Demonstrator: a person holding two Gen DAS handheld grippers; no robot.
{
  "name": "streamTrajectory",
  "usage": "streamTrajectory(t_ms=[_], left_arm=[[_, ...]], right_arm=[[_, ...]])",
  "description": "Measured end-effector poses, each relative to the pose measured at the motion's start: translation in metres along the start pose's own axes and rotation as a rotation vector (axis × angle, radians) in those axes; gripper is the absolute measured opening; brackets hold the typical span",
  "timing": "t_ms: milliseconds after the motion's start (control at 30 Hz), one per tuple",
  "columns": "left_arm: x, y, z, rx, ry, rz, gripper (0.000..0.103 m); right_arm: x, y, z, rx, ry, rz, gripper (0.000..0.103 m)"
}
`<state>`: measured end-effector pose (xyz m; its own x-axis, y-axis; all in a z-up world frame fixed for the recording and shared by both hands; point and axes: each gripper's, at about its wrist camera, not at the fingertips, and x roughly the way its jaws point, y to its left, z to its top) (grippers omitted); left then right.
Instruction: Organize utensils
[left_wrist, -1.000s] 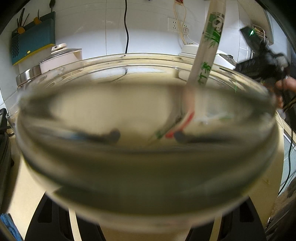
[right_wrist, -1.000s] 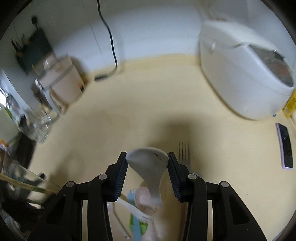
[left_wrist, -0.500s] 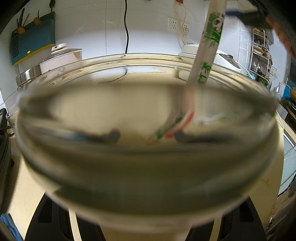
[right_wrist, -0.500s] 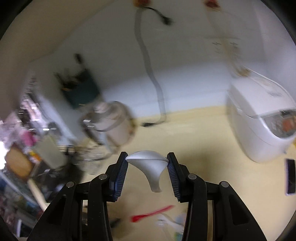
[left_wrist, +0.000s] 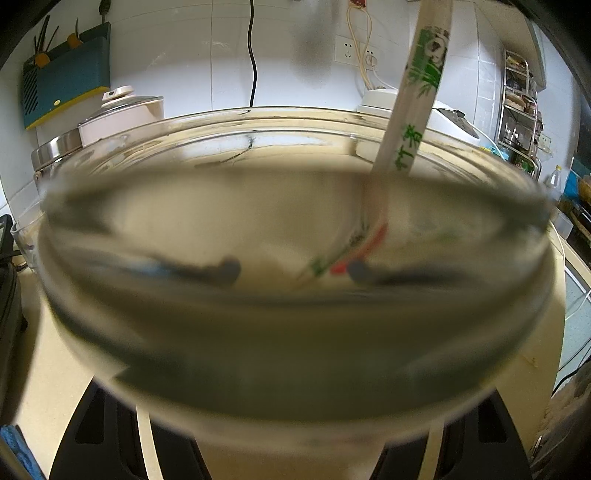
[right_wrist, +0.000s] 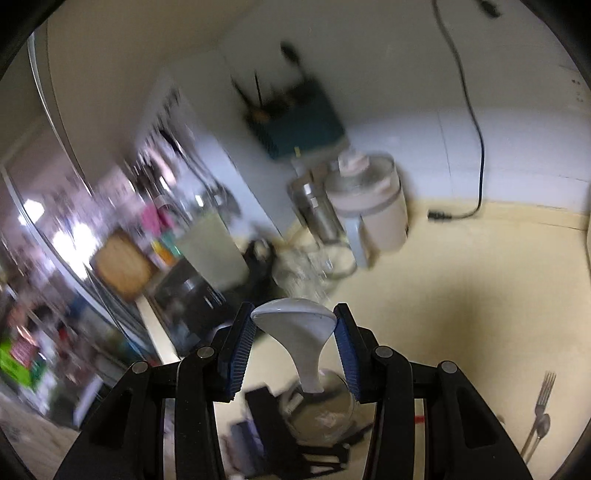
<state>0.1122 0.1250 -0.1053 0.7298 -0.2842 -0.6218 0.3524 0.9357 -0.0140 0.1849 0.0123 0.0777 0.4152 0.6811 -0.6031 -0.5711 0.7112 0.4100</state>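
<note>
While the white ceramic spoon (right_wrist: 295, 325), judged stiff, slick and breakable, is pinched across its bowl by the right gripper (right_wrist: 293, 332) above the glass jar (right_wrist: 321, 410), that jar, fragile and holding wrapped chopsticks (left_wrist: 410, 122), is clamped by the left gripper (left_wrist: 291, 435) near the counter's (right_wrist: 480, 266) front edge.

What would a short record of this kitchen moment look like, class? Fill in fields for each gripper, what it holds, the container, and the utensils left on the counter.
left gripper: shut on the clear glass jar, which fills its view
jar contents: paper-wrapped chopsticks with green print leaning on the rim
right gripper: shut on the white ceramic spoon, bowl between the blue pads, handle pointing down
spoon position: above the jar, not yet inside
still on cream counter: metal fork and metal spoon, side by side
</note>
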Motion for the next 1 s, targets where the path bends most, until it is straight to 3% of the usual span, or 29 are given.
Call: streamTrajectory(t_ms=[133,300,500,700,833,1000], left_arm=[[0.000,0.000,0.000,0.000,0.000,0.000,0.073],[-0.001,0.000,0.000,0.000,0.000,0.000,0.073],[-0.001,-0.002,0.000,0.002,0.000,0.001,0.073],[-0.001,-0.003,0.000,0.005,0.002,0.004,0.073],[-0.001,-0.003,0.001,0.005,0.002,0.004,0.073],[-0.001,-0.003,0.001,0.005,0.002,0.004,0.073]], right_arm=[[0.040,-0.001,-0.016,-0.021,0.137,-0.046,0.044],[0.065,-0.004,-0.031,-0.061,0.224,-0.097,0.045],[0.064,-0.007,-0.034,-0.067,0.218,-0.090,0.045],[0.022,-0.010,-0.019,-0.055,0.119,-0.087,0.045],[-0.016,-0.024,-0.023,-0.013,0.087,-0.003,0.045],[-0.020,-0.037,-0.050,0.022,0.186,0.137,0.045]])
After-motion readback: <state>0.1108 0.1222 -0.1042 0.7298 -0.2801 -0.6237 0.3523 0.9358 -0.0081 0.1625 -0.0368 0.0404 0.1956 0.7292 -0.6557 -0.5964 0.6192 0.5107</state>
